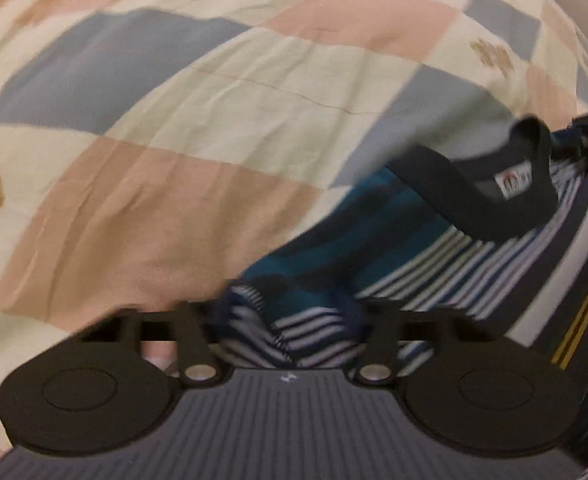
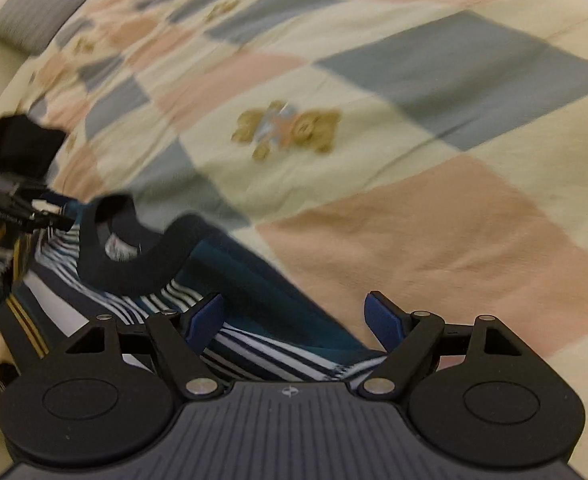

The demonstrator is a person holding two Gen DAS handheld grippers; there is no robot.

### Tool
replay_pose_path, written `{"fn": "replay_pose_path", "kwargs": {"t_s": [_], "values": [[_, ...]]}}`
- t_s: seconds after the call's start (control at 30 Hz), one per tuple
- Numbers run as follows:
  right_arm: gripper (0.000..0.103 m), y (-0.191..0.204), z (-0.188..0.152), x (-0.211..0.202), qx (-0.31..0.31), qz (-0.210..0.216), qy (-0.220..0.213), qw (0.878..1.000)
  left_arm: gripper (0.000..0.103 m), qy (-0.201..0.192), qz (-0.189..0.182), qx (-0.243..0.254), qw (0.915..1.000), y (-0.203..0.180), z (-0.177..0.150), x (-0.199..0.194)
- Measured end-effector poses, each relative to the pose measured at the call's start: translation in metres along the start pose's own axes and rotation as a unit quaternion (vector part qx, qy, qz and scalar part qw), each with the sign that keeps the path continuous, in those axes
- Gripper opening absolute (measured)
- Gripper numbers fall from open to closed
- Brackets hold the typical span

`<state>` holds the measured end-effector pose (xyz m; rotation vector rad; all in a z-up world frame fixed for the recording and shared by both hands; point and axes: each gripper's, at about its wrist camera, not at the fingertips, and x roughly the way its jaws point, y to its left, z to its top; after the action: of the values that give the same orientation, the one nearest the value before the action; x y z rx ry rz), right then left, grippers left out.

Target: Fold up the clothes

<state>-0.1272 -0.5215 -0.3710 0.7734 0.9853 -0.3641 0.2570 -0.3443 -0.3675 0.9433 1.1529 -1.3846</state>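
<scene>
Striped shirt (image 2: 261,320) on patchwork quilt (image 2: 414,120)

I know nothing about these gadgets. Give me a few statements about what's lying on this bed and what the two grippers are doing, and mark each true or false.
1. The striped shirt lies on a patchwork quilt. True.
2. The shirt's collar is bright red. False: it is dark navy.
3. The right gripper has its blue pads apart, with shirt fabric lying between them. True.
4. The quilt is plain white. False: it has cream, pink and grey-blue squares, and a teddy bear print.
5. The left gripper hangs over bare quilt, away from the shirt. False: striped fabric is bunched between its fingers.
</scene>
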Motion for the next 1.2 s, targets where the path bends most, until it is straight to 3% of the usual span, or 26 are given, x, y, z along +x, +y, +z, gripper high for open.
{"fn": "replay_pose_path", "kwargs": {"t_s": [0.03, 0.07, 0.13, 0.23, 0.33, 0.43, 0.47, 0.53, 0.57, 0.6, 0.63, 0.7, 0.77, 0.87, 1.0, 1.03, 1.1, 1.2], "values": [[0.027, 0.001, -0.001, 0.000, -0.002, 0.007, 0.000, 1.000, 0.010, -0.006, 0.002, -0.004, 1.0000, -0.003, -0.001, -0.006], [0.012, 0.003, -0.002, -0.001, -0.003, 0.013, 0.000, 1.000, 0.010, -0.016, 0.013, -0.002, 0.9998, -0.007, -0.001, -0.014], [0.009, 0.013, -0.001, -0.018, -0.019, 0.008, -0.026, 0.999, 0.009, -0.054, 0.042, 0.011, 0.9976, -0.013, 0.004, -0.040], [0.008, 0.033, 0.007, -0.059, -0.040, -0.020, -0.097, 0.994, 0.009, -0.122, 0.076, 0.009, 0.9895, -0.007, 0.027, -0.081], [0.008, 0.047, 0.032, -0.095, -0.068, -0.066, -0.176, 0.980, 0.011, -0.189, 0.090, 0.010, 0.9777, 0.008, 0.069, -0.108], [0.008, 0.045, 0.074, -0.100, -0.089, -0.118, -0.217, 0.965, 0.015, -0.198, 0.106, 0.012, 0.9744, 0.020, 0.121, -0.090], [0.009, 0.041, 0.087, -0.089, -0.093, -0.139, -0.212, 0.963, 0.017, -0.198, 0.158, 0.014, 0.9672, 0.019, 0.136, -0.073], [0.019, 0.029, 0.110, -0.056, -0.082, -0.184, -0.186, 0.962, 0.039, -0.166, 0.212, 0.016, 0.9629, 0.026, 0.155, -0.040], [0.030, 0.021, 0.116, -0.039, -0.059, -0.208, -0.162, 0.963, 0.036, -0.156, 0.206, -0.008, 0.9659, 0.032, 0.154, -0.036], [0.033, 0.013, 0.120, -0.021, -0.033, -0.233, -0.138, 0.962, 0.034, -0.147, 0.198, -0.034, 0.9686, 0.039, 0.153, -0.032], [0.038, 0.009, 0.120, -0.012, -0.003, -0.261, -0.121, 0.958, 0.036, -0.153, 0.171, -0.057, 0.9718, 0.044, 0.142, -0.039], [0.043, 0.006, 0.102, -0.023, 0.070, -0.241, -0.150, 0.956, 0.042, -0.155, 0.128, -0.071, 0.9771, 0.046, 0.110, -0.057], [0.074, 0.006, 0.063, -0.047, 0.138, -0.176, -0.198, 0.954, 0.046, -0.141, 0.096, -0.079, 0.9822, 0.042, 0.064, -0.077], [0.076, 0.014, -0.013, -0.083, 0.207, -0.125, -0.220, 0.945, 0.046, -0.108, 0.053, -0.108, 0.9869, 0.037, -0.010, -0.099], [0.076, 0.037, -0.130, -0.114, 0.302, -0.094, -0.180, 0.932, 0.046, -0.040, 0.030, -0.111, 0.9925, 0.016, -0.109, -0.113], [0.076, 0.049, -0.156, -0.120, 0.305, -0.096, -0.161, 0.934, 0.045, -0.019, 0.028, -0.097, 0.9947, 0.007, -0.132, -0.113], [0.075, 0.077, -0.194, -0.127, 0.273, -0.112, -0.113, 0.949, 0.045, 0.017, 0.028, -0.057, 0.9978, -0.013, -0.169, -0.114], [0.073, 0.122, -0.233, -0.126, 0.175, -0.133, -0.028, 0.975, 0.045, 0.053, 0.010, 0.014, 0.9985, -0.044, -0.207, -0.112]]}}
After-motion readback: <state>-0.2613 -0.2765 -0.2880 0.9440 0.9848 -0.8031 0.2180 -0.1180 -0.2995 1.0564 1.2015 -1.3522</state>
